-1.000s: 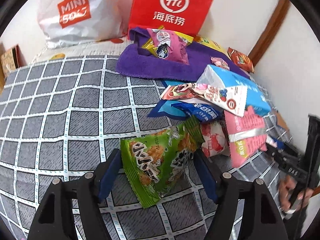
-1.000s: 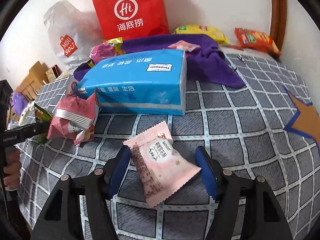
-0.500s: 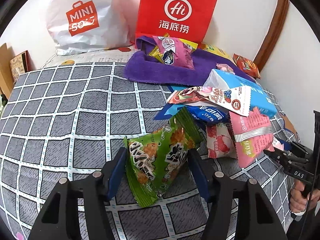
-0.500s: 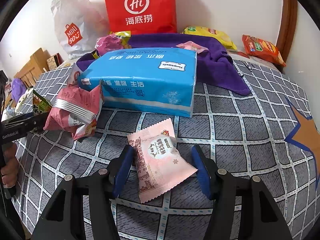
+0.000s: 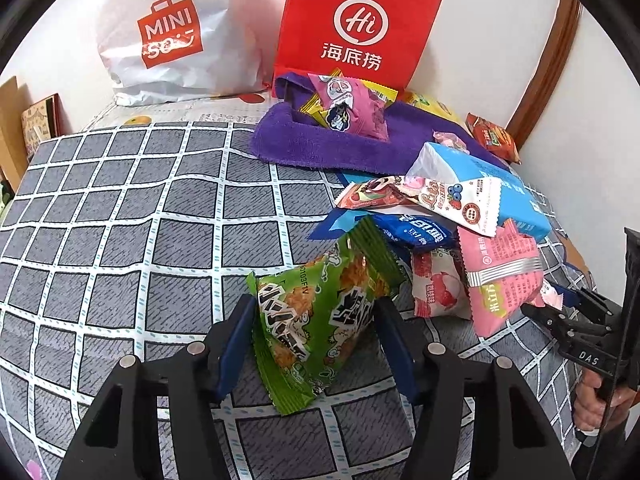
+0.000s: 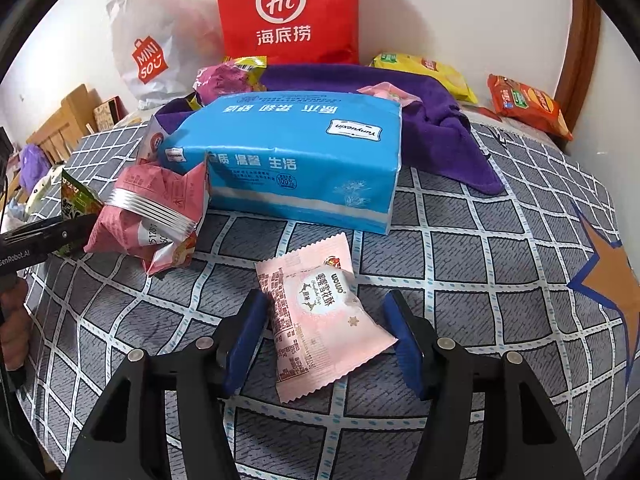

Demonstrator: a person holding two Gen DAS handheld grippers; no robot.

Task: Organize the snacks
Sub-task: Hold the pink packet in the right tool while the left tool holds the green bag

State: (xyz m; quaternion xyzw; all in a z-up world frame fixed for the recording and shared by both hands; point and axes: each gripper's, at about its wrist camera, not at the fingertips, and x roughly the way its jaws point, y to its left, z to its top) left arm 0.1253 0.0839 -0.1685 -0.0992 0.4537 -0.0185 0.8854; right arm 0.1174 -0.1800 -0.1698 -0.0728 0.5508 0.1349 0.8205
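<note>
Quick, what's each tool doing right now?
Left tool: shut on the green snack packet.
Right tool: open around the pink snack packet, not yet clamped.

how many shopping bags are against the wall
2: a white Miniso bag on the left and a red Hi bag just right of it, behind the purple towel. None other shows.

Grey checked bed [image 6: 500,248], purple towel [image 6: 448,128], blue tissue pack [image 6: 304,160], pink packet [image 6: 320,316], green packet [image 5: 320,320], red bag [image 6: 286,12], white bag [image 5: 168,32]
</note>
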